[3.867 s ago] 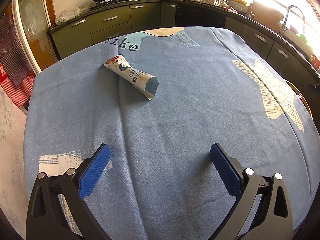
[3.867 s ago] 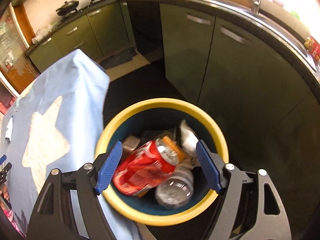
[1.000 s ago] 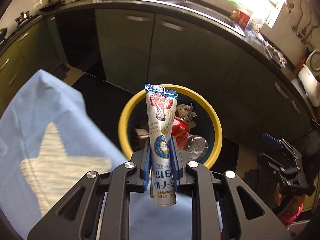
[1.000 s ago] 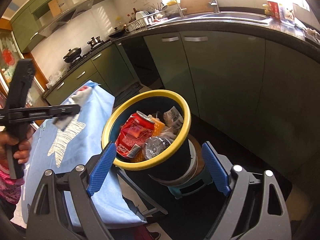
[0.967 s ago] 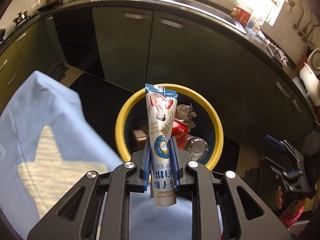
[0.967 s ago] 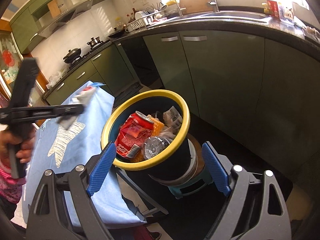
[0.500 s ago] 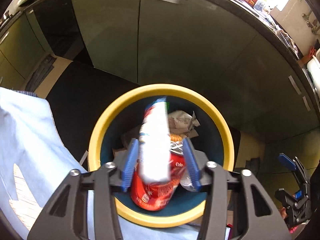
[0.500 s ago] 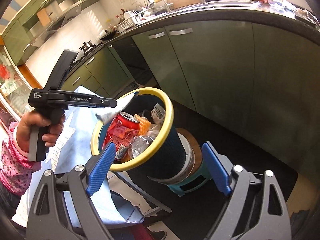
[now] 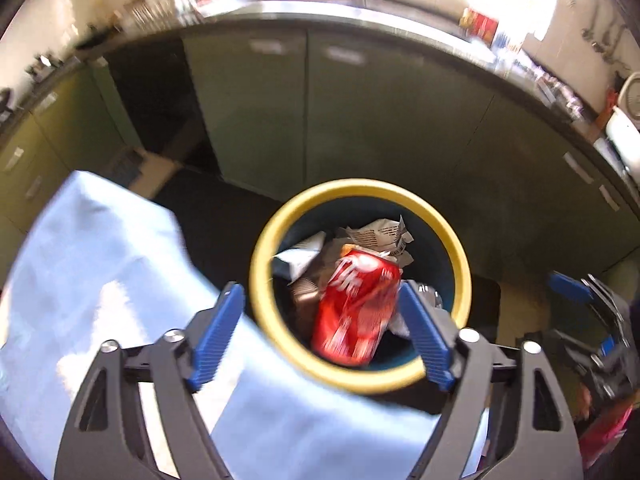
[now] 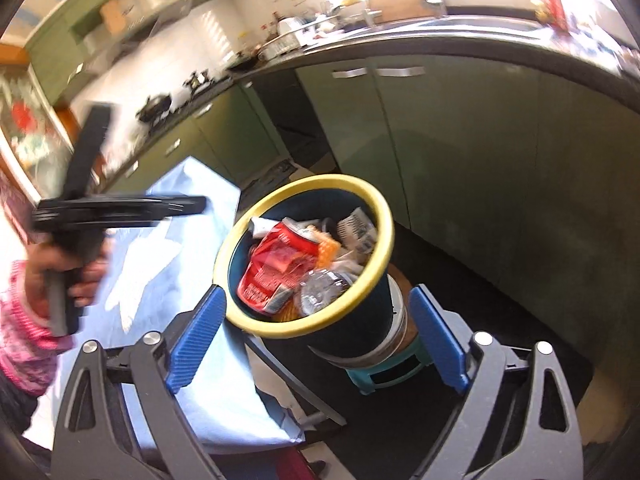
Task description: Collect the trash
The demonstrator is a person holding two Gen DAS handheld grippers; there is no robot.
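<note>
The yellow-rimmed bin (image 9: pixel 456 252) (image 10: pixel 384 220) stands beside the blue-clothed table, holding a crushed red can (image 9: pixel 356 304) (image 10: pixel 276 268), a clear bottle (image 10: pixel 320 292) and crumpled paper. A white tube (image 9: pixel 298 258) (image 10: pixel 262 225) lies in it at the far left, beside the can. My left gripper (image 9: pixel 322 336) (image 10: pixel 198 203) hovers above the bin's near rim. Its jaws are opening with nothing between the pads. My right gripper (image 10: pixel 316 340) faces the bin from the side. Its jaws are wide and still opening, with nothing held.
The bin sits on a small teal stool (image 10: pixel 380 376). The table with its blue cloth (image 9: pixel 100 272) (image 10: pixel 192 216) is to the left. Green cabinets (image 9: pixel 360 120) and a dark counter ring the far side over a dark floor. A hand in a pink sleeve (image 10: pixel 24 320) holds the left gripper.
The left gripper opened and let go of the white tube, which dropped into the bin beside the red can. It swung over the bin and then drew back.
</note>
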